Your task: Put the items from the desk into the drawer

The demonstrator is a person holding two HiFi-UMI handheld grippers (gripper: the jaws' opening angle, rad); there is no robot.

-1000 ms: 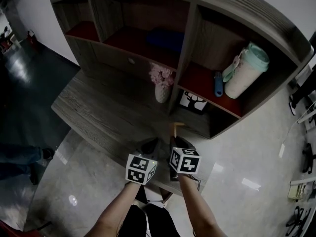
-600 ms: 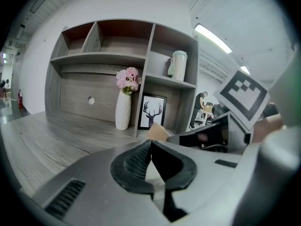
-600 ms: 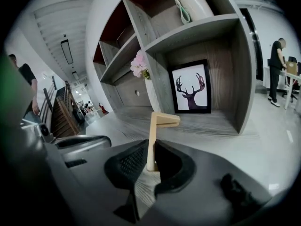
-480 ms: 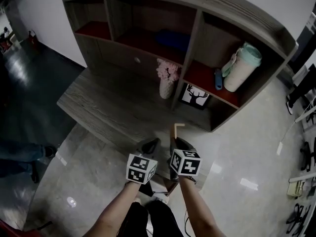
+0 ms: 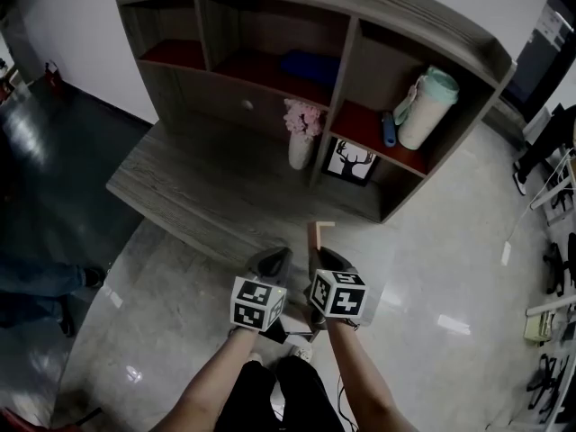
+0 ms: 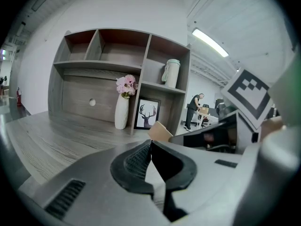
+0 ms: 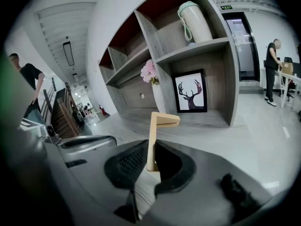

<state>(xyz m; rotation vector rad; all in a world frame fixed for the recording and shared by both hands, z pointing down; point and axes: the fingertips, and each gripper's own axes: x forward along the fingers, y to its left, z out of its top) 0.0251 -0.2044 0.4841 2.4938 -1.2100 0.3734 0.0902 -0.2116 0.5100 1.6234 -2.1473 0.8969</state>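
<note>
My right gripper [image 7: 151,160] is shut on a tan L-shaped wooden piece [image 7: 157,124], which stands upright between the jaws with its short arm pointing right. From the head view that piece [image 5: 318,236] sticks up from the right gripper [image 5: 319,257] near the desk's front edge. Close on its left, my left gripper [image 5: 274,262] is shut with nothing in it; its own view shows the jaws [image 6: 150,147] touching. The drawer [image 5: 234,106] in the hutch has a round knob and is closed.
On the grey wooden desk [image 5: 189,187] stand a white vase of pink flowers [image 5: 300,144] and a framed deer picture [image 5: 349,161]. A pale bottle [image 5: 425,109], a small blue item [image 5: 389,130] and a dark blue object [image 5: 310,63] sit on the shelves. People stand in the background [image 7: 273,69].
Both grippers have drawn back from over the desk's front edge and closer together. The right one still holds the wooden piece. The desk now sits farther off.
</note>
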